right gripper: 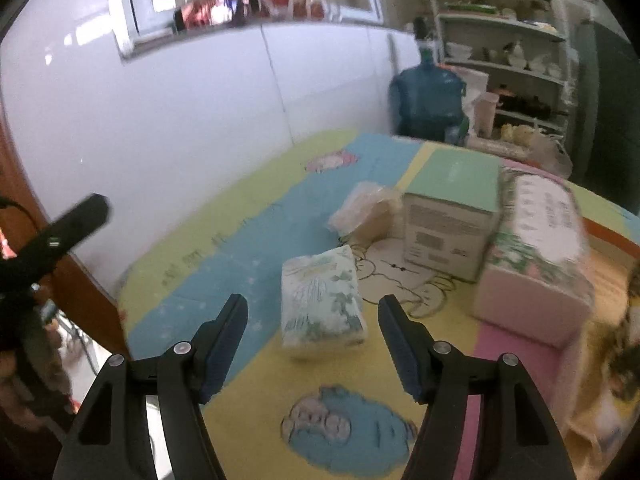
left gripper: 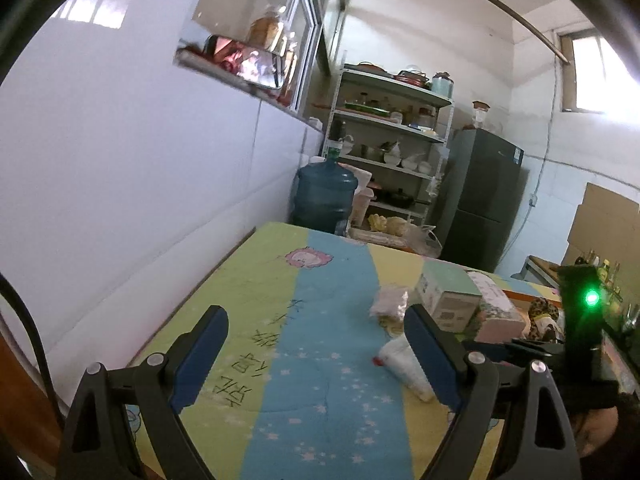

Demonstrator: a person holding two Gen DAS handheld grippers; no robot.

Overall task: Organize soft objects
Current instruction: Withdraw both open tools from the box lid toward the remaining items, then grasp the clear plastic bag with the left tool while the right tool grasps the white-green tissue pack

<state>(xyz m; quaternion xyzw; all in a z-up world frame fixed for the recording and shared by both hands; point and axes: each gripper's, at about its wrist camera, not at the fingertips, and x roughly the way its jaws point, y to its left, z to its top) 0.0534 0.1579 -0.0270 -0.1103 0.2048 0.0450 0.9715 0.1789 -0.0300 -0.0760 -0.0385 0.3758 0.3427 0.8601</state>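
My right gripper (right gripper: 314, 304) is open just above a small white tissue pack with a green leaf print (right gripper: 320, 280). The pack lies on the colourful mat (right gripper: 248, 360) in line with the gap, and the pads do not touch it. Behind it are a crumpled clear bag (right gripper: 368, 212), a box with a mint-green top (right gripper: 452, 216) and a large pink floral tissue pack (right gripper: 536, 252). My left gripper (left gripper: 316, 340) is open and holds nothing over the mat's blue stripe (left gripper: 328, 360). The small pack (left gripper: 404, 364) lies by its right finger (left gripper: 430, 356).
A white wall (left gripper: 120, 180) runs along the mat's left side. Beyond the far edge stand a blue water jug (left gripper: 326, 196), a shelf of dishes (left gripper: 392, 136) and a dark fridge (left gripper: 480, 196). A leopard-print soft thing (left gripper: 542, 312) lies at the right.
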